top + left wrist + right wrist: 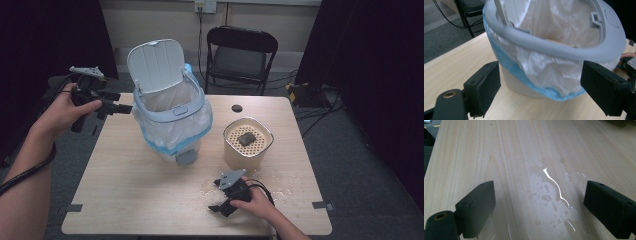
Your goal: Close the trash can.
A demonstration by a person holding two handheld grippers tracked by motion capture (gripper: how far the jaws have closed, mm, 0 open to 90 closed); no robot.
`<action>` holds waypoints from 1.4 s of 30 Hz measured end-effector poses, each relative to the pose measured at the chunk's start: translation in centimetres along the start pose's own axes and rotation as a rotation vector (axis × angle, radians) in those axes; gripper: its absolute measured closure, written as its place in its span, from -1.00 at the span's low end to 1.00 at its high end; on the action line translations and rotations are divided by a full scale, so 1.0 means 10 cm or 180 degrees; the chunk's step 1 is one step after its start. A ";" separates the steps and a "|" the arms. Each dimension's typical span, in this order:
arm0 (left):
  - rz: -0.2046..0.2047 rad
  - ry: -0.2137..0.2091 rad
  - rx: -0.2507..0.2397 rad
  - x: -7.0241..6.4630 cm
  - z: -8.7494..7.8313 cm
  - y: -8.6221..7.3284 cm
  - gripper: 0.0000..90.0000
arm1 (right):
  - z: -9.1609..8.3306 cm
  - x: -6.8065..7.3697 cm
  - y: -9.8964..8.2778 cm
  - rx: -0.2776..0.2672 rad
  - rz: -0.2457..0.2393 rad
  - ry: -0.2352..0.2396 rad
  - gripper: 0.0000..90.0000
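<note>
Fingers (484, 92) of the left gripper (116, 106) stand apart and empty, level with the grey rim (564, 47) of the lidded trash bin (170, 115) mid-table (125, 185); likely lining up to grab the rim or bag. Right gripper (220, 207) fingers also apart, empty, low over a water spill (549, 195) beside the beige strainer container (247, 142). Next: close in on rim squarely.

A staged recording room is suggested by black curtains (380, 75), a folding chair (241, 55), and a bare counter (130, 190).
</note>
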State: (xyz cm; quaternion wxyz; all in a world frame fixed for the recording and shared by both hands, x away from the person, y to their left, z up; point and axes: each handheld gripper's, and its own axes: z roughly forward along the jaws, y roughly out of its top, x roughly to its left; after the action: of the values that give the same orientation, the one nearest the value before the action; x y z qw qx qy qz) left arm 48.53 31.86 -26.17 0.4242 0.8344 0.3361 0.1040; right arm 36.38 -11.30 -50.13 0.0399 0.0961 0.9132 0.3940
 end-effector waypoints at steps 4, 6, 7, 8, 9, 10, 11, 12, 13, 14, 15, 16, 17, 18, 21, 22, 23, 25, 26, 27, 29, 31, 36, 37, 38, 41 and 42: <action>0.0034 0.0026 0.0004 0.03 0.05 0.16 -0.65 | 0.01 0.00 0.01 0.0016 -0.0017 0.0001 -0.85; 0.0034 0.0033 -0.0009 0.04 0.06 0.20 -0.65 | 0.02 0.00 0.01 0.0023 -0.0010 0.0010 -0.86; 0.0046 0.0024 -0.0016 0.05 0.07 0.24 -0.65 | 0.02 0.00 0.01 0.0022 -0.0008 0.0009 -0.86; 0.0053 0.0017 -0.0044 0.05 0.09 0.29 -0.65 | 0.02 0.00 0.01 0.0023 -0.0008 0.0010 -0.86; 0.0061 0.0004 -0.0061 0.06 0.11 0.32 -0.65 | 0.02 0.00 0.01 0.0023 -0.0009 0.0009 -0.86; 0.0070 0.0007 -0.0067 0.06 0.12 0.35 -0.65 | 0.02 0.00 0.01 0.0023 -0.0009 0.0010 -0.86; 0.0070 0.0007 -0.0067 0.06 0.12 0.35 -0.65 | 0.02 0.00 0.01 0.0023 -0.0009 0.0010 -0.86; 0.0076 0.0018 -0.0080 0.08 0.14 0.39 -0.65 | 0.02 0.00 0.01 0.0023 -0.0010 0.0009 -0.86; 0.0078 0.0038 -0.0074 0.09 0.15 0.41 -0.65 | 0.02 0.00 0.01 0.0024 -0.0009 0.0010 -0.86; 0.0096 0.0066 -0.0080 0.10 0.17 0.43 -0.65 | 0.02 0.00 0.01 0.0026 -0.0012 0.0011 -0.87; 0.0102 0.0090 -0.0094 0.11 0.19 0.44 -0.65 | 0.02 0.00 0.01 0.0026 -0.0013 0.0012 -0.87; 0.0090 0.0084 -0.0094 0.11 0.20 0.46 -0.65 | 0.02 0.00 0.01 0.0027 -0.0018 0.0016 -0.87; 0.0082 0.0073 -0.0098 0.11 0.22 0.47 -0.65 | 0.02 0.00 0.01 0.0028 -0.0018 0.0015 -0.87; 0.0101 0.0081 -0.0088 0.12 0.23 0.48 -0.65 | 0.02 0.00 0.01 0.0028 -0.0020 0.0015 -0.87; 0.0131 0.0065 -0.0065 0.11 0.28 0.51 -0.65 | 0.02 0.00 0.02 0.0039 -0.0007 0.0027 -0.88; 0.0143 0.0054 -0.0070 0.10 0.30 0.52 -0.64 | 0.02 0.00 0.01 0.0041 -0.0011 0.0027 -0.88; 0.0166 0.0052 -0.0061 0.10 0.31 0.54 -0.64 | 0.02 0.00 0.01 0.0041 -0.0012 0.0026 -0.88; 0.0181 0.0029 -0.0074 0.08 0.34 0.56 -0.64 | 0.02 0.00 0.02 0.0041 -0.0011 0.0026 -0.88; 0.0181 0.0029 -0.0074 0.08 0.34 0.56 -0.64 | 0.02 0.00 0.02 0.0041 -0.0012 0.0026 -0.88; 0.0224 0.0020 -0.0057 0.05 0.38 0.58 -0.66 | 0.02 0.00 0.02 0.0041 -0.0011 0.0028 -0.88; 0.0245 0.0034 -0.0025 0.03 0.41 0.59 -0.72 | 0.02 0.00 0.01 0.0040 -0.0013 0.0026 -0.88; 0.0250 0.0030 0.0007 0.02 0.41 0.61 -0.77 | 0.02 0.00 0.01 0.0040 -0.0012 0.0028 -0.88; 0.0375 -0.0020 0.0081 -0.06 0.39 0.65 -0.76 | 0.02 0.01 0.02 0.0055 -0.0028 0.0041 -0.92; 0.0432 0.0013 0.0124 -0.08 0.39 0.65 -0.76 | 0.03 0.00 0.02 0.0055 -0.0041 0.0052 -0.94; 0.0511 0.0049 0.0172 -0.11 0.39 0.66 -0.76 | 0.03 0.00 0.02 0.0065 -0.0048 0.0058 -0.95; 0.0568 0.0064 0.0187 -0.15 0.38 0.67 -0.80 | 0.03 0.01 0.02 0.0072 -0.0050 0.0065 -0.96; 0.0606 0.0066 0.0111 -0.19 0.36 0.69 -0.80 | 0.03 0.01 0.02 0.0071 -0.0050 0.0065 -0.96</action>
State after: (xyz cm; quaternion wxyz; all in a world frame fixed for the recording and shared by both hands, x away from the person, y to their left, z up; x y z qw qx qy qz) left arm 52.00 25.47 -22.77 0.3944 0.8687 0.2614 0.1466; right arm 36.38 -10.89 -50.19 0.0327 0.0853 0.9186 0.3844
